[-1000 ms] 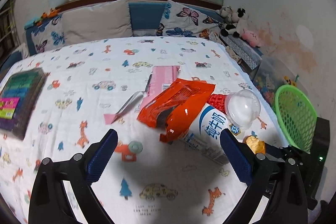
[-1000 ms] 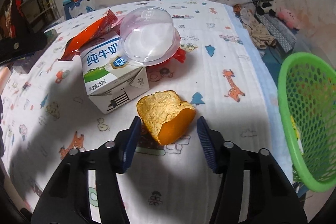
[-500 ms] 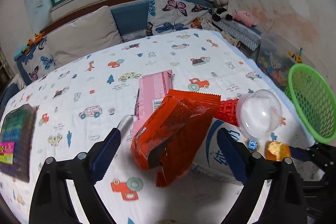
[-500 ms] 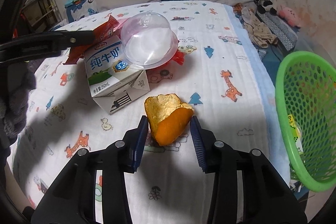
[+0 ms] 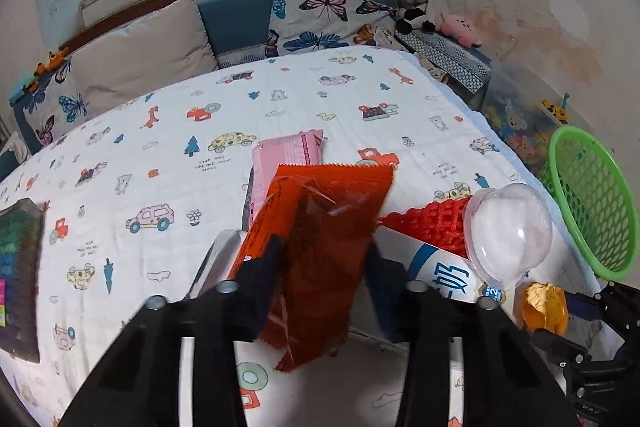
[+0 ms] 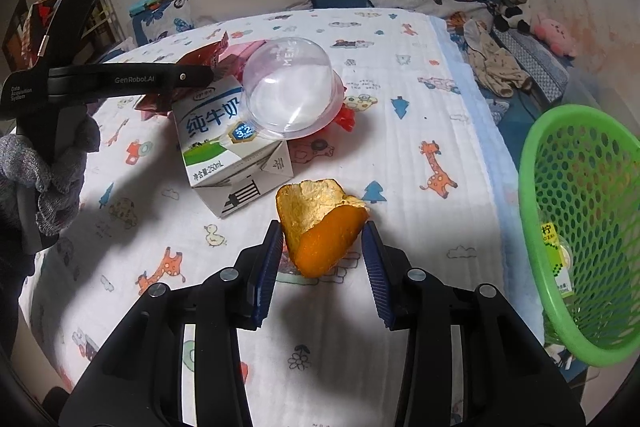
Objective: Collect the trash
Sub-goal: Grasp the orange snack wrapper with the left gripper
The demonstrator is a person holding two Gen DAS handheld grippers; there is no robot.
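My left gripper [image 5: 320, 267] is shut on an orange snack wrapper [image 5: 320, 227] above the bed. A pink wrapper [image 5: 284, 155] lies behind it. A white milk carton [image 5: 432, 275], red netting [image 5: 432, 223] and a clear plastic dome [image 5: 508, 231] lie to the right. My right gripper [image 6: 323, 251] has its jaws against both sides of an orange peel [image 6: 320, 227] on the sheet. The carton [image 6: 224, 139] and dome [image 6: 292, 95] lie just beyond it. The left gripper [image 6: 200, 77] shows at the left there.
A green mesh basket [image 6: 580, 227] hangs past the bed's right edge, with a drink box [image 6: 556, 259] inside. It also shows in the left wrist view [image 5: 588, 195]. Pillows [image 5: 144, 55] and plush toys [image 5: 424, 3] line the far side. A dark book [image 5: 16, 267] lies at left.
My left gripper moved forward and closed on the orange wrapper. My right gripper narrowed around the orange peel.
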